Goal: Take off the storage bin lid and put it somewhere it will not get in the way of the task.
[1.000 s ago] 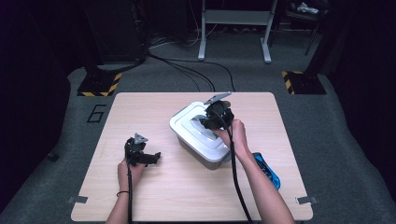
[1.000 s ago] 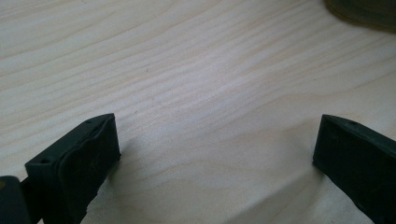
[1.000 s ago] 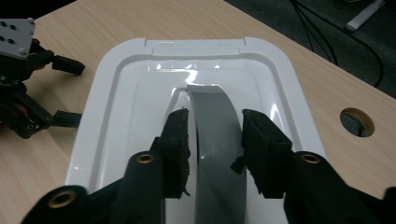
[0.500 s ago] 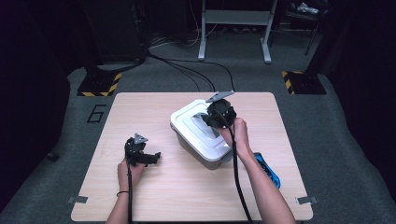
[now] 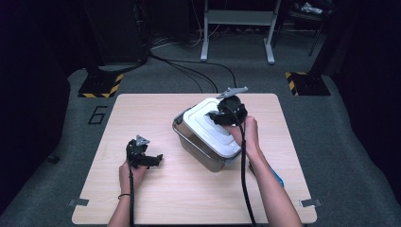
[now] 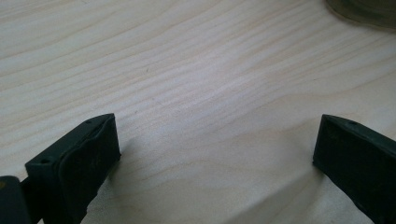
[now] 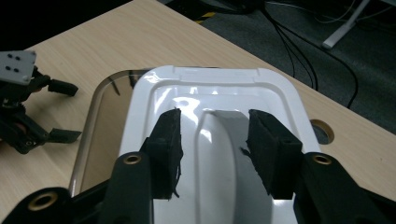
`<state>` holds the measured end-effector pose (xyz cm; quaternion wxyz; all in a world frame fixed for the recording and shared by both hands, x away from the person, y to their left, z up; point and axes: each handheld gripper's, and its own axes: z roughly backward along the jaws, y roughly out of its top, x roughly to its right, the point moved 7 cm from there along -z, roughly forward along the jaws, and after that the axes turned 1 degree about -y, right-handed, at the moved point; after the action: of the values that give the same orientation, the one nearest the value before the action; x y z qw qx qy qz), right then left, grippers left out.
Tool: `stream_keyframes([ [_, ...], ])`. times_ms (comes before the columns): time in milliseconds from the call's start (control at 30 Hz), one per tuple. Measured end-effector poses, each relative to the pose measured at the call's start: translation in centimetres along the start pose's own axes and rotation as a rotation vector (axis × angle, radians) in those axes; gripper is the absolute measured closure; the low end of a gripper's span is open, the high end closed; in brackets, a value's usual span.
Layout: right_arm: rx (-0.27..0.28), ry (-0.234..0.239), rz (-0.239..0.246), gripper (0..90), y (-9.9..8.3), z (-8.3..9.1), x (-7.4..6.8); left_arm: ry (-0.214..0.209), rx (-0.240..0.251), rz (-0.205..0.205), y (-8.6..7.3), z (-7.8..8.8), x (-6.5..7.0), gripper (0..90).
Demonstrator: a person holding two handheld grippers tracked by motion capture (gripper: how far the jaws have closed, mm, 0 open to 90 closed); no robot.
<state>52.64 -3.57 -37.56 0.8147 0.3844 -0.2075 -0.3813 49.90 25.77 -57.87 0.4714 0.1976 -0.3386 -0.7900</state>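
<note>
Straddling the white lid's raised handle, right hand-held gripper just opening, pads clear.

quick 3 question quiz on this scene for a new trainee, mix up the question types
1. True or false: the left gripper is holding the white lid.
2. Which part of the lid do the right gripper jaws straddle? A) a corner B) the raised centre handle C) a side clip
3. Fill in: the clear container stands on a ____ table.

Key
1. False: it rests on the table, jaws open with bare wood between them.
2. B: the pads sit either side, not pressing on it.
3. Wooden.
</note>
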Motion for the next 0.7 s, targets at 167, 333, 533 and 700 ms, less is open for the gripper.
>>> stream_keyframes([
  [167, -0.057, 0.009, -0.021, 49.1, -1.0, -0.7, 1.1, 0.000, 0.000, 0.000, 0.0, 0.0, 0.0, 0.5],
  [333, -0.074, 0.000, -0.027, 54.0, -1.4, -1.2, 1.2, 0.001, 0.000, 0.000, 0.0, 0.0, 0.0, 0.5],
  [533, -0.114, -0.015, -0.032, 52.2, -2.0, -2.1, 1.9, 0.000, -0.001, 0.000, 0.0, 0.0, 0.0, 0.5],
  [700, -0.122, -0.010, -0.041, 66.2, -2.6, -2.8, 2.1, 0.000, -0.002, 0.001, 0.0, 0.0, 0.0, 0.5],
])
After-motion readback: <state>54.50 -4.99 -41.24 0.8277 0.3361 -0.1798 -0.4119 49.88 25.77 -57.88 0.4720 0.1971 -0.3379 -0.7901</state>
